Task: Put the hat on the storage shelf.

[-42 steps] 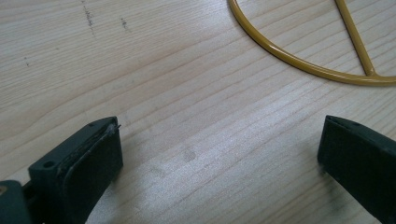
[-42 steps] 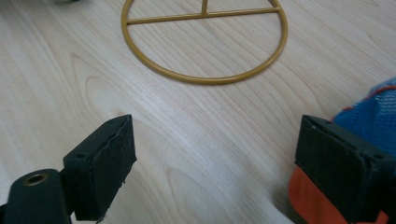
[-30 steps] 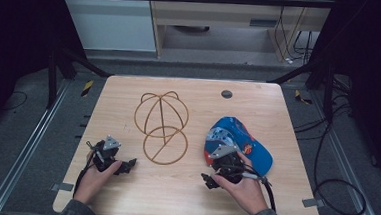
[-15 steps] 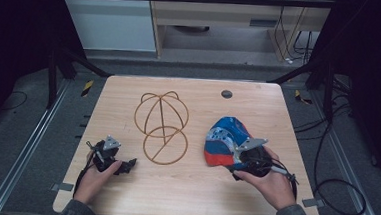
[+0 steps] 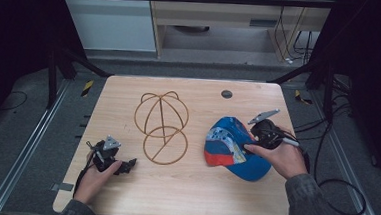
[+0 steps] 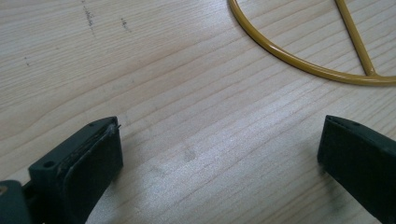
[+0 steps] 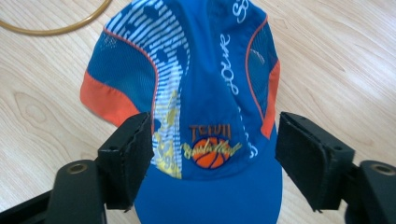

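- Blue cap [image 5: 233,150] flat on table [image 5: 193,198], right of wire stand [image 5: 161,128]; long axis runs crown-left to brim-right.
- Right gripper [image 7: 212,161] jaws closing, straddling cap front, not yet pressing.
- Left gripper [image 6: 219,158] jaws wide apart over bare wood.

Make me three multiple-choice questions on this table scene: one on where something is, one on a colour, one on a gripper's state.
1. Where does the cap lie relative to the wire stand?
A. left of it
B. right of it
C. on top of it

2. What is the cap's main colour?
A. blue
B. green
C. black

3. How are the left gripper's jaws?
A. shut on the cap
B. shut on the stand
C. open over bare table

Answers: 1 B, the high view shows the cap right of the stand. 2 A, mostly blue with orange trim. 3 C, only wood lies between its jaws.
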